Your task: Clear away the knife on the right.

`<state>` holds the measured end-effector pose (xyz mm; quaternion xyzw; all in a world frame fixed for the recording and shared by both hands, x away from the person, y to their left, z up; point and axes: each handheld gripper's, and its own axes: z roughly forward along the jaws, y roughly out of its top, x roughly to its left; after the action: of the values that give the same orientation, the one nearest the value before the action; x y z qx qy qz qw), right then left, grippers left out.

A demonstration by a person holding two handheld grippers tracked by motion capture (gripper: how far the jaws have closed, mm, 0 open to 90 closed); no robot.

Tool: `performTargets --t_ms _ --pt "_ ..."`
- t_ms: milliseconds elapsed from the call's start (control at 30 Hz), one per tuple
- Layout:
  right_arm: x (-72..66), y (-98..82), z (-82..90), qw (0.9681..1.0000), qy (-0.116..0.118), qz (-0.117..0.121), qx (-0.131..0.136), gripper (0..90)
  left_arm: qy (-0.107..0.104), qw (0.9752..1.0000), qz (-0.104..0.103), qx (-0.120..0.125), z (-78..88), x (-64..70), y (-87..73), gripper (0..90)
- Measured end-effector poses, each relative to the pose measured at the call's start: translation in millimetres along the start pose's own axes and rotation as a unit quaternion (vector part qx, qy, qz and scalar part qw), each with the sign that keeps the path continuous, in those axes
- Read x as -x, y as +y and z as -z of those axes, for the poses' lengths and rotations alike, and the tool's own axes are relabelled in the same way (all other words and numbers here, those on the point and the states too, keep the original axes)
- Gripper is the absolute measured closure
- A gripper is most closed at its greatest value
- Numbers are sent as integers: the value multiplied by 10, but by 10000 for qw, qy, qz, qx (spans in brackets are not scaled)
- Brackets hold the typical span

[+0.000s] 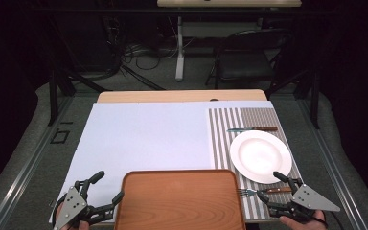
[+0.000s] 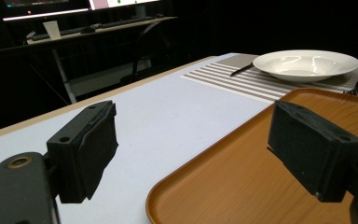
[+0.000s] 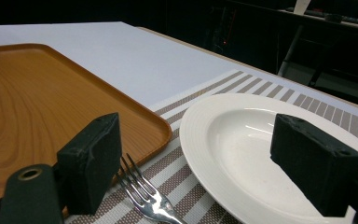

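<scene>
— Looking at the lower middle of the frame: is anything on the tray (image 1: 179, 200)?
— Nothing. The plate (image 1: 260, 155), fork (image 1: 249, 192) and knife (image 1: 251, 129) sit on the striped mat (image 1: 220, 139), right.
— And the grippers?
— The left gripper (image 1: 106, 189) and right gripper (image 1: 274, 190) gape, holding nothing. By my guess, clearing hasn't begun.

Tray (image 1: 179, 199) near edge; plate (image 1: 260, 155), fork (image 1: 249, 192), apparently knife (image 1: 251, 129).

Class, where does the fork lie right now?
In the high view the fork lies on the striped placemat, between the white plate and the right gripper.
</scene>
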<state>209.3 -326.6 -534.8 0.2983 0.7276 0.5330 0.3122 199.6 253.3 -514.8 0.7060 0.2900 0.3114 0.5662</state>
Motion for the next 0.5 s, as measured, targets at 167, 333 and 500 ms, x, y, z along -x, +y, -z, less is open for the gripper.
performTargets --t_ms 167,333,500 --pt "35 3 4 9999 -11 -92 -106 161 2 10000 8 -3 10 3 -3 152" --pt "127 49 15 9992 17 -136 -376 157 -17 10000 -25 -23 8 6 -5 152" --pt "193 91 12 9973 82 -94 -718 166 -21 10000 -11 -29 7 4 -5 152"
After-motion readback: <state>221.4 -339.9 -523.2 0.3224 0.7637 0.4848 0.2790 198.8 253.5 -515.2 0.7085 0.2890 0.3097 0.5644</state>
